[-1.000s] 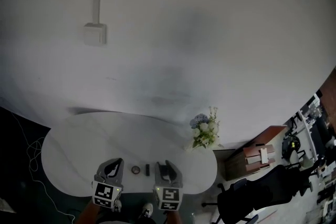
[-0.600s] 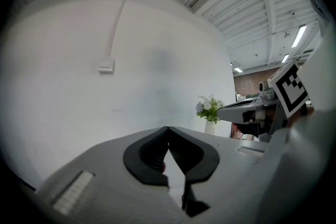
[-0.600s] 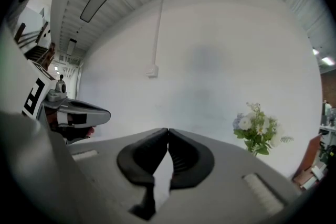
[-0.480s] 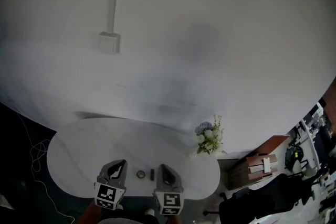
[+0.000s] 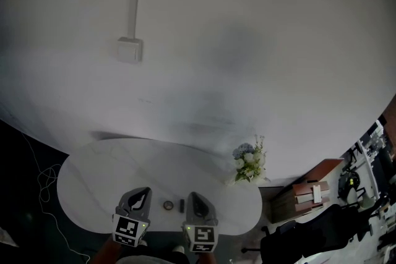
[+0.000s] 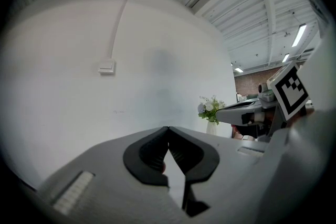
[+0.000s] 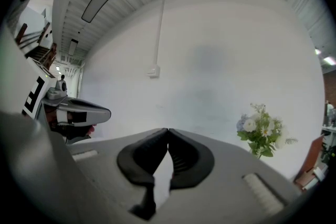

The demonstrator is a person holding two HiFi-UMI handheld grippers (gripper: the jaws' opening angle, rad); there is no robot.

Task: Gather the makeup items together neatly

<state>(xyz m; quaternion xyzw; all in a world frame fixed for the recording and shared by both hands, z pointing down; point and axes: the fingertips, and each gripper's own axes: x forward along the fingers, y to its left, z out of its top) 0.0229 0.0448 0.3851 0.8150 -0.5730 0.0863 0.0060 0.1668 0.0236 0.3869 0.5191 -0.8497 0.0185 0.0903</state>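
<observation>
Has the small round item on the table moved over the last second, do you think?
No. The small round item sits just as far from the flowers; only the camera shifted.

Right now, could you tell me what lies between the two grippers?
In the head view, a small round item and a short dark stick lie there on the table.

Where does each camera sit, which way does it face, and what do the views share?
Head view: on the person's head, looking down at the table and wall; left gripper and right gripper at bottom.
Left gripper view: on the left gripper, facing the wall over shut jaws; right gripper at right.
Right gripper view: on the right gripper, same facing, jaws shut; left gripper at left.
Shared: flowers, wall box.
</observation>
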